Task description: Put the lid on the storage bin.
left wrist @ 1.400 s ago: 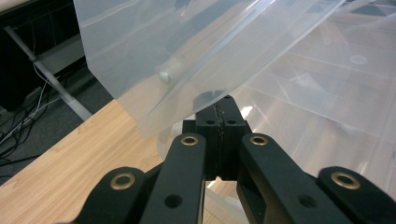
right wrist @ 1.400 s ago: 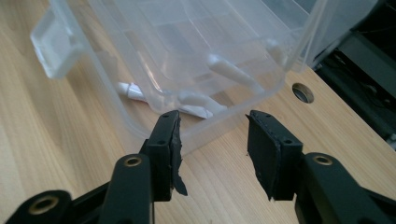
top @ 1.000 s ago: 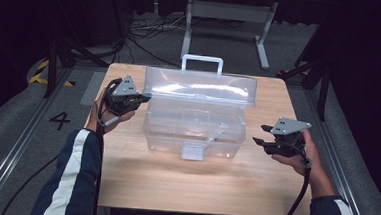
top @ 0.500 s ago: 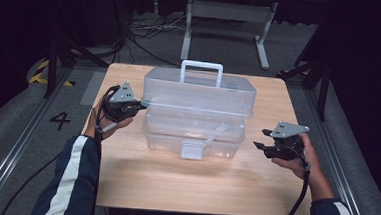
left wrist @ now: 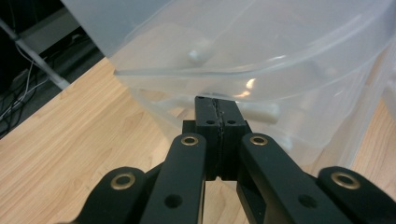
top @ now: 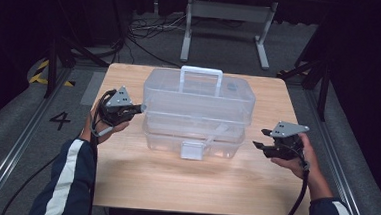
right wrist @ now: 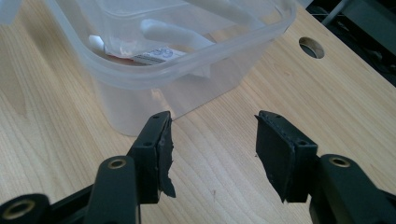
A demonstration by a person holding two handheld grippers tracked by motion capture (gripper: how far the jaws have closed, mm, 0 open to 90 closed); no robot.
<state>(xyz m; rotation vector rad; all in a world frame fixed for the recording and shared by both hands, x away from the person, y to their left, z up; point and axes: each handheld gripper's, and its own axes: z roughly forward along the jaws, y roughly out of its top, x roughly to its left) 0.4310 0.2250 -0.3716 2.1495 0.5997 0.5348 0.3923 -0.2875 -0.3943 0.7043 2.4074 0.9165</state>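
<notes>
The clear box [top: 198, 115] sits in the middle of the surface [top: 198, 188]. Its lid was up a moment ago and now it lies nearly flat, so I think I am closing it. My left tool [top: 139, 107] is shut, touching the box's side. My right tool [top: 260, 145] waits open nearby.

Clear plastic box [top: 198, 115]: contents blurred through its walls; a white labelled item [right wrist: 140, 51] inside, print too small to read. Box top cut off in the right gripper view. Left gripper [left wrist: 217, 116] tips hidden under the box's rim.
</notes>
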